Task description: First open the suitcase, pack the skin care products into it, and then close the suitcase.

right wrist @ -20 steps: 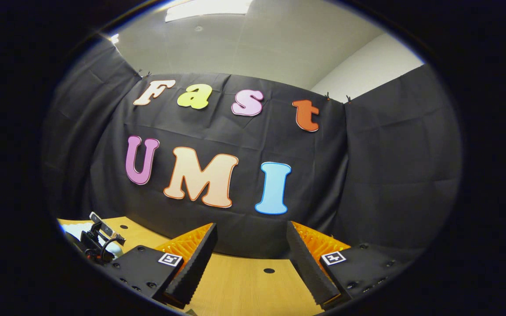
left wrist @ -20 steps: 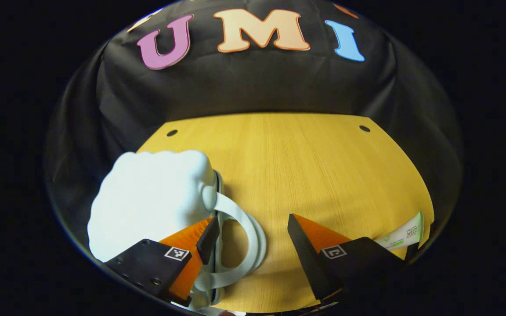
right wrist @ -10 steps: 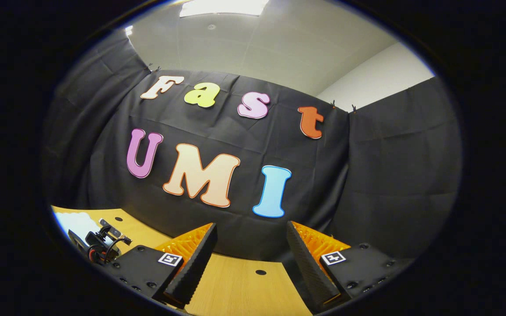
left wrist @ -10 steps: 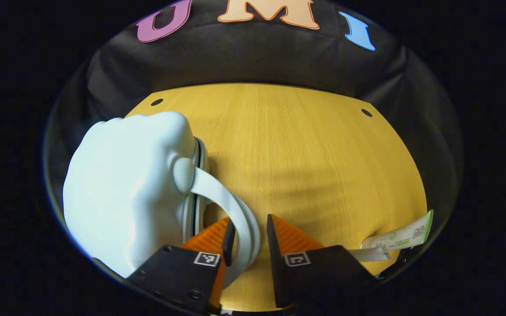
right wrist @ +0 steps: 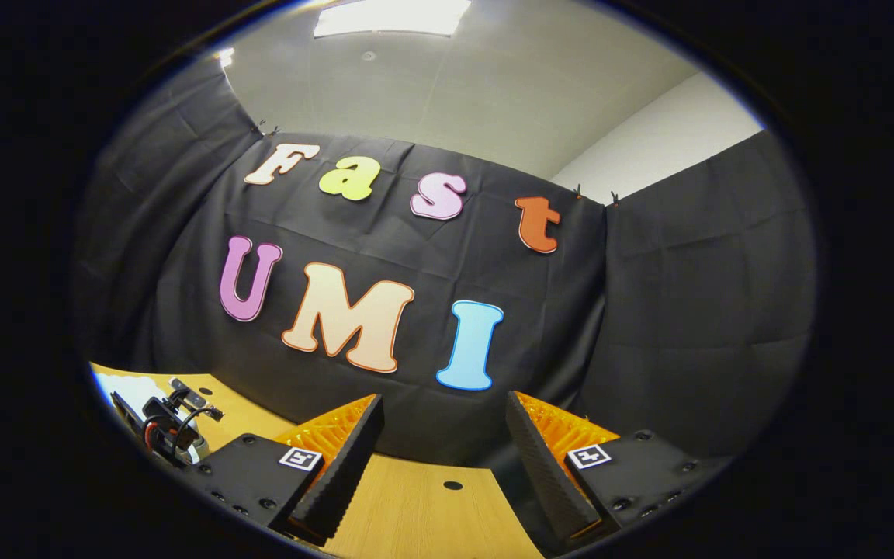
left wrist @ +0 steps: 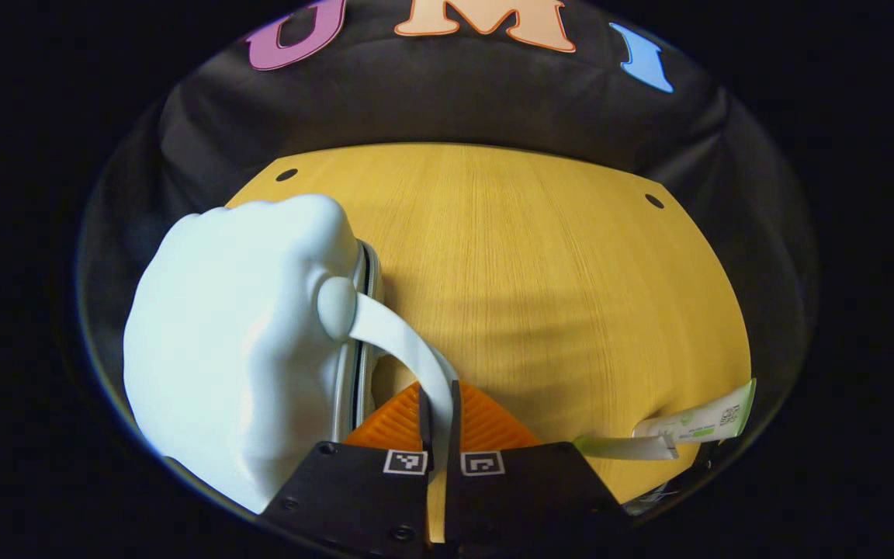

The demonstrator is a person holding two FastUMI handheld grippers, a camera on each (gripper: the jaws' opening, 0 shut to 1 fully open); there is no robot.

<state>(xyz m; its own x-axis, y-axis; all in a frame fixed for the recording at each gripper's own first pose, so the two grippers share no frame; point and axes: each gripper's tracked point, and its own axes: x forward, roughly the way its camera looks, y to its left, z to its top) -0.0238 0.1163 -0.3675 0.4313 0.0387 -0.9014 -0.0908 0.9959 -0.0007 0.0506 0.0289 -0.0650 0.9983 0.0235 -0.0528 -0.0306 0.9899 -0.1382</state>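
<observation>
Left claw (left wrist: 439, 404) now clamped on handle (left wrist: 404, 345), seemingly.

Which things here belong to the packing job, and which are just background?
Job:
- pale blue suitcase, closed
- its handle, pinched by the left gripper
- skin care tube
- right gripper, fingers apart

Background:
- wooden table
- ceiling light

Ceiling light (right wrist: 385, 15) overhead, bright; soft shadows across table (left wrist: 556, 256); strong fisheye bending at edges.

1. Black cloth wall (right wrist: 672, 310) hangs ahead of the right gripper (right wrist: 443, 458).
2. Wooden table (left wrist: 556, 295) spreads beyond the left gripper (left wrist: 438, 419).
3. Ceiling light (right wrist: 389, 15) glows above.
</observation>
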